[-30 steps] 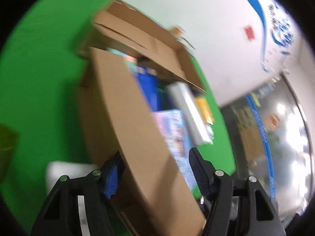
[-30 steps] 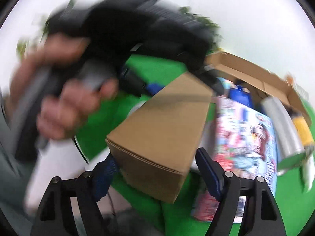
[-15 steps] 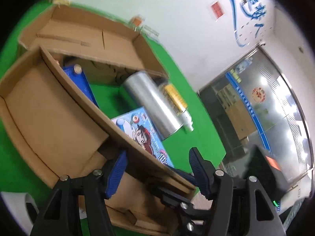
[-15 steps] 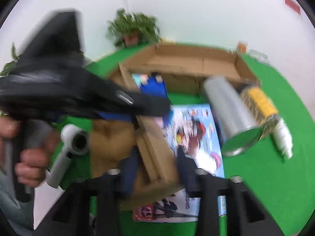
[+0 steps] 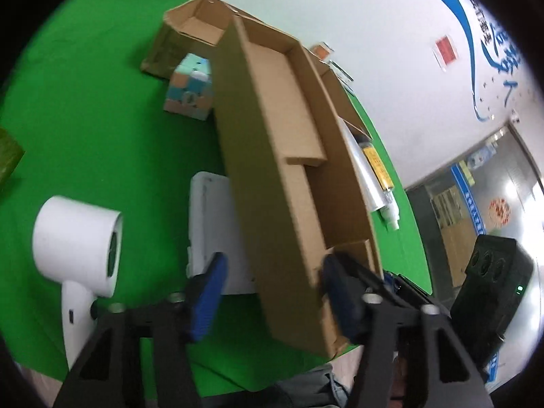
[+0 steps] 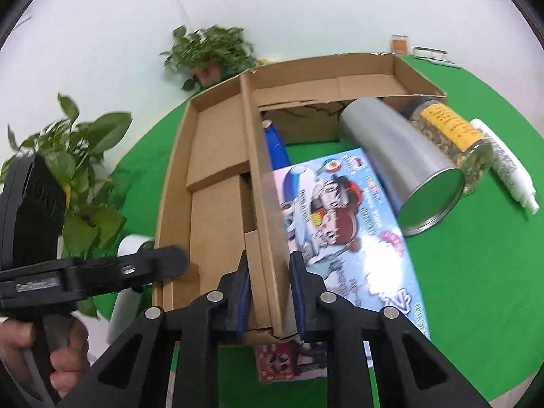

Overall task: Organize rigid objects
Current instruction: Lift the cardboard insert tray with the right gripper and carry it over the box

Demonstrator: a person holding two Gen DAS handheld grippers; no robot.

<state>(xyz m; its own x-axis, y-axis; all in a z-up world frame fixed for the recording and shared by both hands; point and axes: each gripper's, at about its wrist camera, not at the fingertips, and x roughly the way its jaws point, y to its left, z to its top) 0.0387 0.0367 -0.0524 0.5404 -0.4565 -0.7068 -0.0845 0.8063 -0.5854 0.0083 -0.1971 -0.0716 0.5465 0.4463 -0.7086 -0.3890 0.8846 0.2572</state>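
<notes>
Surface: a green cloth point(image 6: 459, 272) covers the table, with a white wall behind and potted plants point(image 6: 210, 54) at 11 o'clock in the right wrist view.
Box: an open cardboard box point(image 6: 217, 176), shallow and plain brown with folded inner flaps, lies from 12 to 6 o'clock and holds nothing I can see.
Right gripper: the right gripper point(image 6: 268, 292) is pinching the box's near wall, pads pressed on both faces, apparently to steady or drag the box.
Left gripper: the left gripper point(image 5: 272, 292) straddles the box's other wall; its jaws have just been closing, the right pad at the cardboard, the left pad clear of it.
Waiting items: a picture book point(image 6: 346, 224), silver can point(image 6: 401, 163), yellow-labelled jar point(image 6: 448, 132) and white tube point(image 6: 506, 166) lie from 1 to 4 o'clock, beside the box; probably due to go in.
Left side: a white hair dryer point(image 5: 78, 234) at 9 o'clock.
</notes>
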